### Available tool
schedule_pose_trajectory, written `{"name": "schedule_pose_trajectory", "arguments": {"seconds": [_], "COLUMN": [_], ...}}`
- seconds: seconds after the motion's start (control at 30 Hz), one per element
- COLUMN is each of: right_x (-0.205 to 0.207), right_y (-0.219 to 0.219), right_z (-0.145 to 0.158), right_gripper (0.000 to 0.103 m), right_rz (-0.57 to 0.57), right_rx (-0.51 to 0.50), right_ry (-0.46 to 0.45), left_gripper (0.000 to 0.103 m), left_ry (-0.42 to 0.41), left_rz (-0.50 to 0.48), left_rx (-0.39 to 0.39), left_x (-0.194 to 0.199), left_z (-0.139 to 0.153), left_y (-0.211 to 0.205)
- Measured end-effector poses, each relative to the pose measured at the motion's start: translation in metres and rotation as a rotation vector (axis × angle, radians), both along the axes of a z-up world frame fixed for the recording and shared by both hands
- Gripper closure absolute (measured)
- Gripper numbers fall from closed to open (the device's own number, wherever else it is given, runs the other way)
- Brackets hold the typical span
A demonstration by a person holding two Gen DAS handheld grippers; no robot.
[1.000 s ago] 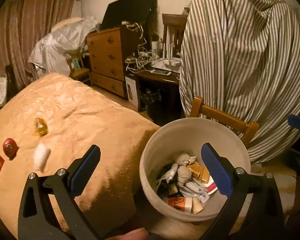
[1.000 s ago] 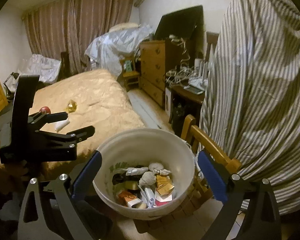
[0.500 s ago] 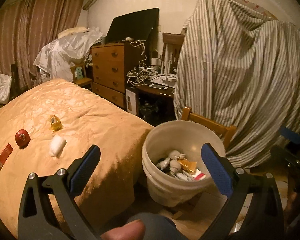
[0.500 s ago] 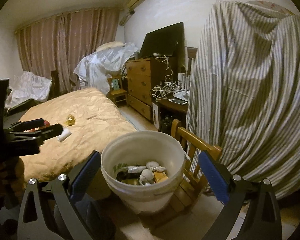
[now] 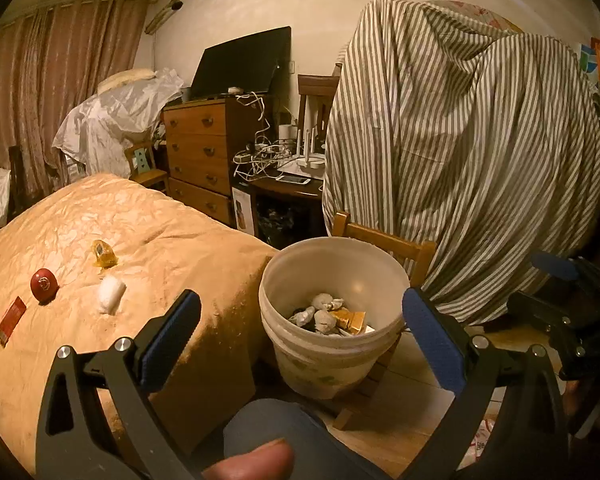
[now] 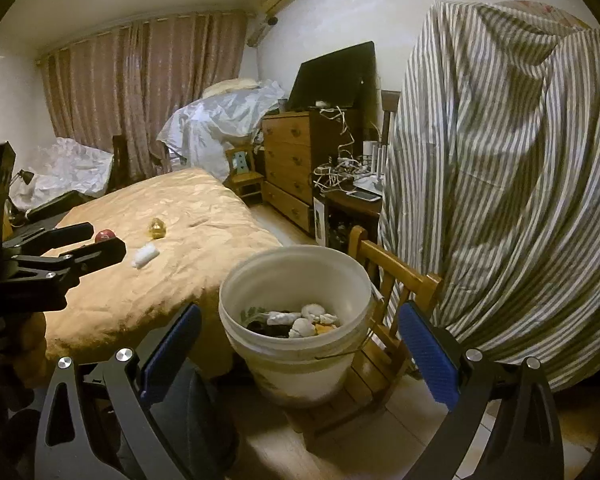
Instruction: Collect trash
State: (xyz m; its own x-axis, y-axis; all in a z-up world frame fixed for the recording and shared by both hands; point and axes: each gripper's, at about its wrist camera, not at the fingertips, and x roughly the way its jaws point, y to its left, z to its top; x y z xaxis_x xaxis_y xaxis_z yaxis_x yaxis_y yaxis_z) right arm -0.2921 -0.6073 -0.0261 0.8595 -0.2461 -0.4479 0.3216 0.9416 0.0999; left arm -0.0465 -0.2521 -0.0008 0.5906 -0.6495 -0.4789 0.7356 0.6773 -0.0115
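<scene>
Two empty grippers, left (image 5: 300, 332) and right (image 6: 298, 344), jaws spread, round plastic bucket (image 5: 320, 368), crumpled trash (image 5: 326, 316)

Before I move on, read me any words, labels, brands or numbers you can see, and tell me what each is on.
None can be read.
Red flat packet on the bed cover: too small.
Red round item: pale mark, blurred.
Bucket wall: greenish print, not legible.
Wrappers in the bucket: too blurred.
White box beside the dresser: picture only, unreadable.
Coloured papers on the far wall: blurred.
</scene>
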Motion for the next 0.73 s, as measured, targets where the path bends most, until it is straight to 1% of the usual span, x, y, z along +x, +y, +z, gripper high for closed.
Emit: {"name": "schedule_pose_trajectory", "arguments": {"seconds": [0.33, 0.4, 0.63, 0.73], "right_x": [0.0036, 0.0049, 0.0071, 0.0090], "right_y": [-0.0007, 0.0005, 0.0008, 0.0019], "right_z": [0.0060, 0.0060, 0.0055, 0.0037], "right_gripper": [0.005, 0.005, 0.005, 0.005], "right_rz": [0.007, 0.010, 0.014, 0.019], "right_rx": [0.005, 0.005, 0.007, 0.009], "right_ry": [-0.002, 0.000, -0.001, 0.006], "left_gripper": [0.006, 0.006, 0.006, 0.006], "left_ry": [-0.003, -0.001, -0.009, 0.003], "left_rz": [-0.004, -0.017, -0.017, -0.006], "left_rx": [-0.004, -0.017, 0.006, 0.015], "left_x": [-0.0032, -0.0034, -0.0054, -0.0037], "left_z": [-0.0001, 0.0003, -0.0004, -0.0040], "left_y": [0.0002, 0.0006, -0.0050, -0.0055]}}
